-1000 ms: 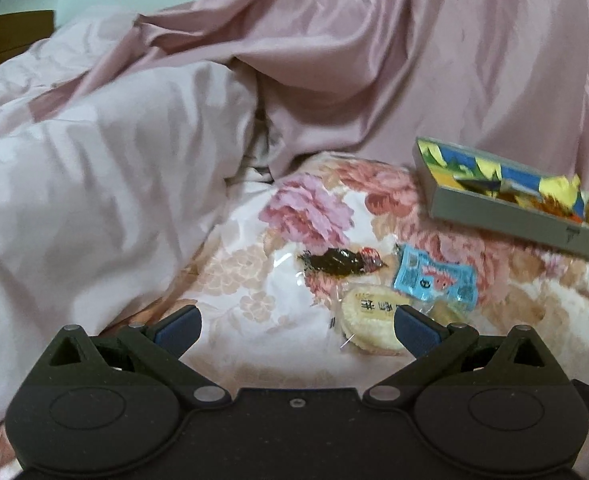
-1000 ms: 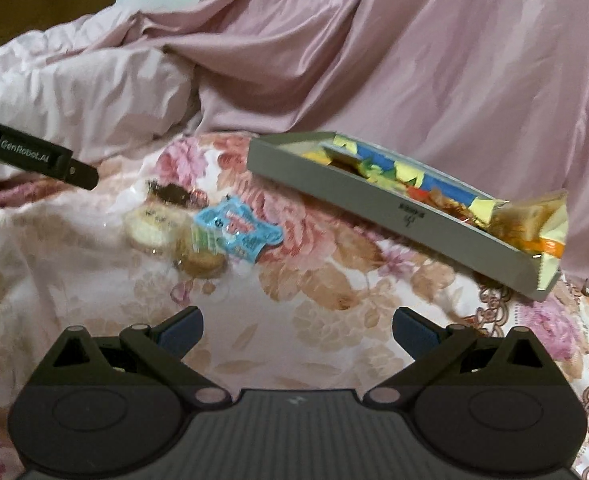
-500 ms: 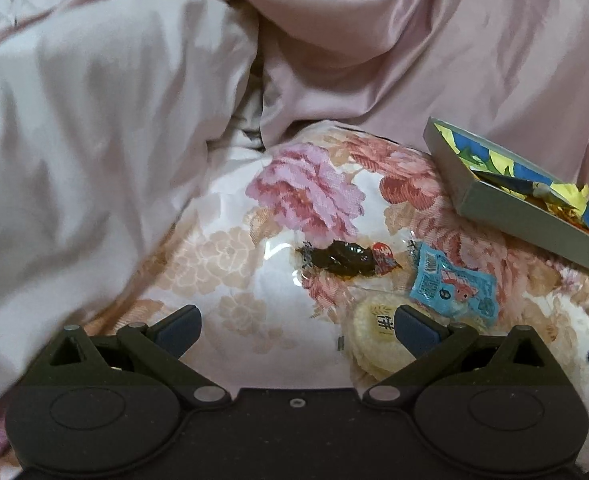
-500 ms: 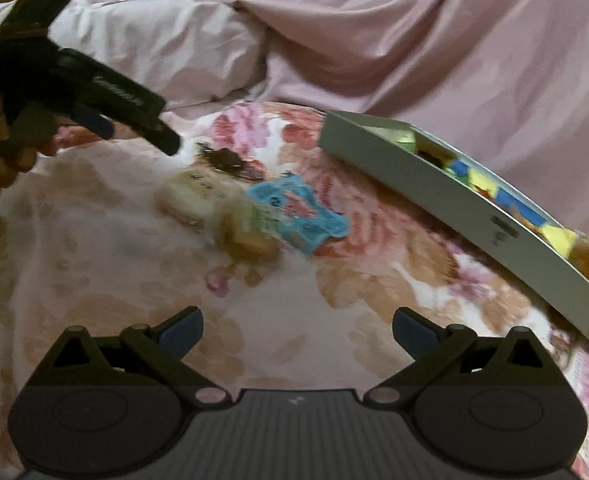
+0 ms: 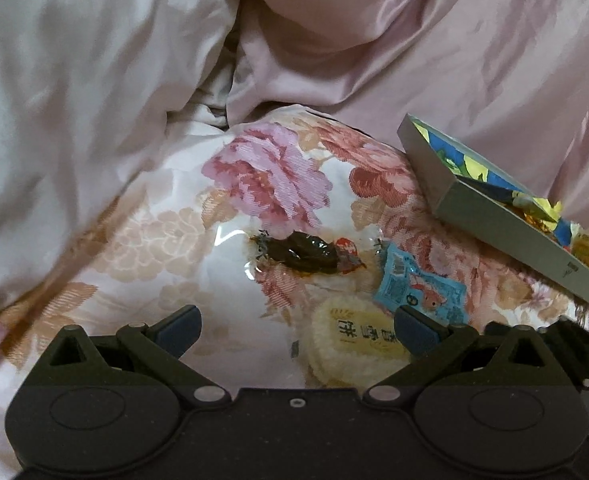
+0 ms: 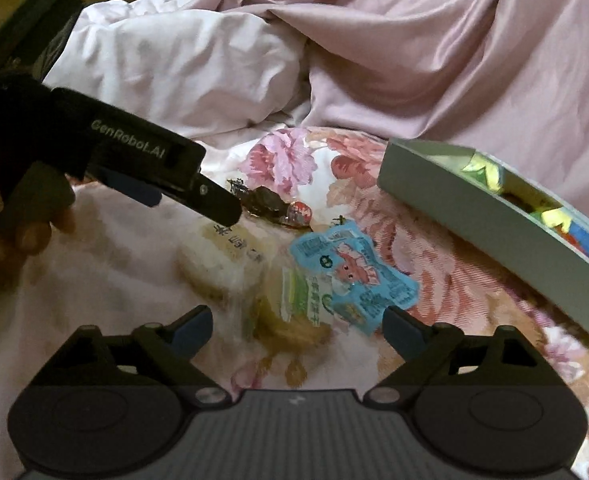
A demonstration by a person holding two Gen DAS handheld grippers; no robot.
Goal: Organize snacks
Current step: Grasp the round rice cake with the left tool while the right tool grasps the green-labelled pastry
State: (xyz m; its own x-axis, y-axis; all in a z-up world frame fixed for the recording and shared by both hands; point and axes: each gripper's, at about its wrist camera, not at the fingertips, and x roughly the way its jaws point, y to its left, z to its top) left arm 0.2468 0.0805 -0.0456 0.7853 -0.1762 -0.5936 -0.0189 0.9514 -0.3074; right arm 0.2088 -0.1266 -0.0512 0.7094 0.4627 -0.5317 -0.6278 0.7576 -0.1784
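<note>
Loose snacks lie on the floral bedspread: a dark brown packet (image 5: pixel 306 254) (image 6: pixel 272 206), a pale round rice cracker (image 5: pixel 354 344) (image 6: pixel 224 258), a blue shrimp-print packet (image 5: pixel 422 296) (image 6: pixel 350 276) and a green-labelled cookie pack (image 6: pixel 294 312). A grey box (image 5: pixel 498 226) (image 6: pixel 490 232) with several bright wrappers sits at the right. My left gripper (image 5: pixel 296 328) (image 6: pixel 190 204) is open, low over the rice cracker, its tip near the dark packet. My right gripper (image 6: pixel 296 326) is open, just short of the cookie pack.
A bunched pale pink quilt (image 5: pixel 78 112) rises on the left and a satin pink cover (image 6: pixel 446 56) drapes behind the box. A hand (image 6: pixel 10 220) holds the left gripper at the left edge of the right wrist view.
Both grippers have advanced toward the snack pile. The left one dropped down over the rice cracker; the right one closed in on the cookie pack and blue packet. The jaws stayed open.
</note>
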